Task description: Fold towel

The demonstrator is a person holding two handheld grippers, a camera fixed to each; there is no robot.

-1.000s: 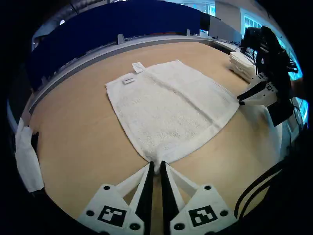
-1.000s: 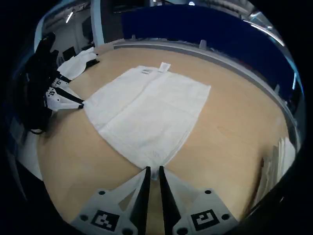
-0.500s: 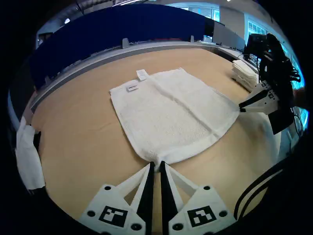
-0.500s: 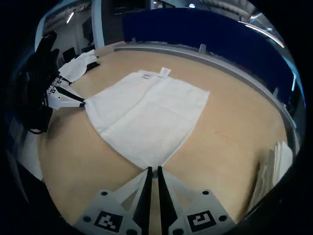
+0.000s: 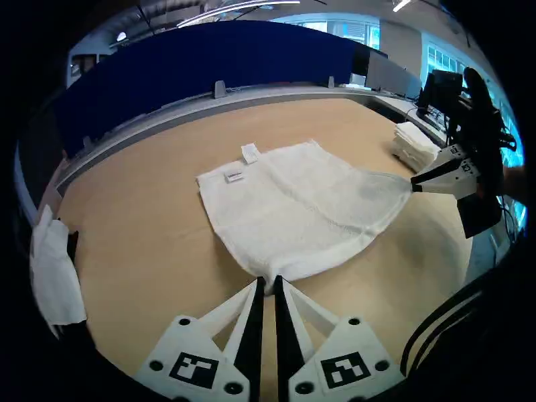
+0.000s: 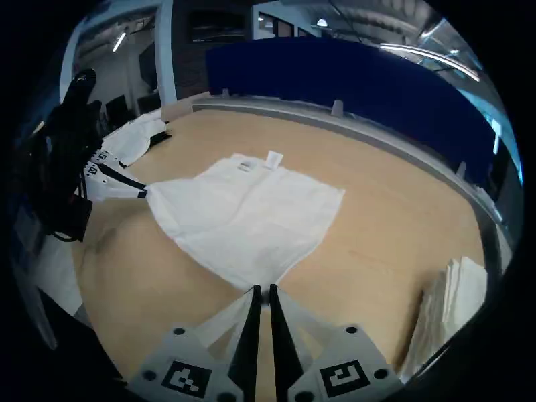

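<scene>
A wide wooden table (image 5: 147, 201) runs up to a blue partition (image 5: 201, 60). The white towel (image 5: 295, 208) is spread in the middle of the table. Its far edge lies flat, while its near edge is raised off the wood and sags a little between two held corners. A stack (image 5: 414, 144) of folded towels sits off to the right, well apart.

The left gripper (image 5: 268, 285) is closed, pinching one near corner. The right gripper (image 6: 260, 291) is likewise clamped on the other near corner. A small tag (image 5: 250, 153) sticks out at the far edge.

This looks like the first fold, just begun. The next move calls for both grippers to carry the near edge up and forward together. They need to keep it level and taut, then lay its corners on the far corners beside the tag before letting go.
</scene>
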